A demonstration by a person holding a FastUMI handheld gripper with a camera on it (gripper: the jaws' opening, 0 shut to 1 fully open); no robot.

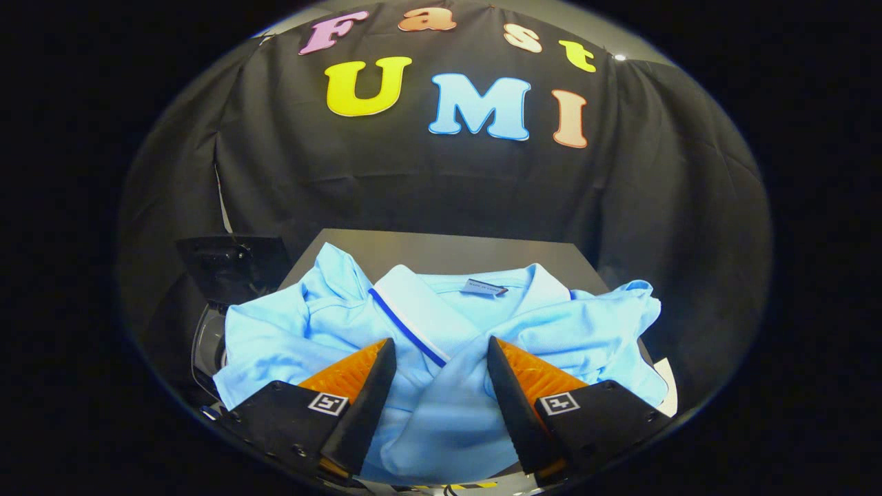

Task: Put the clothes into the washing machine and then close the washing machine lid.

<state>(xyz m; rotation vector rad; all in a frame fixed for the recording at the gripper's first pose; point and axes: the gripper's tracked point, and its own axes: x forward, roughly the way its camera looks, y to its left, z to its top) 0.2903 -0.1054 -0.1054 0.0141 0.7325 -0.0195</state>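
A light blue polo shirt (441,331) lies crumpled on the dark bench (448,251), its white collar edged with a dark blue stripe and a small label at the neck. The hand-held gripper (441,358) hangs over it, fingers spread apart, with the shirt's folds between them.

My tool (441,351) has two wedge-shaped fingers (372,393) standing apart, each tapering to a narrow tip. Each sits on a blocky mount at five and seven o'clock, carrying a small square white-and-black marker and a few small round screws along its edges.
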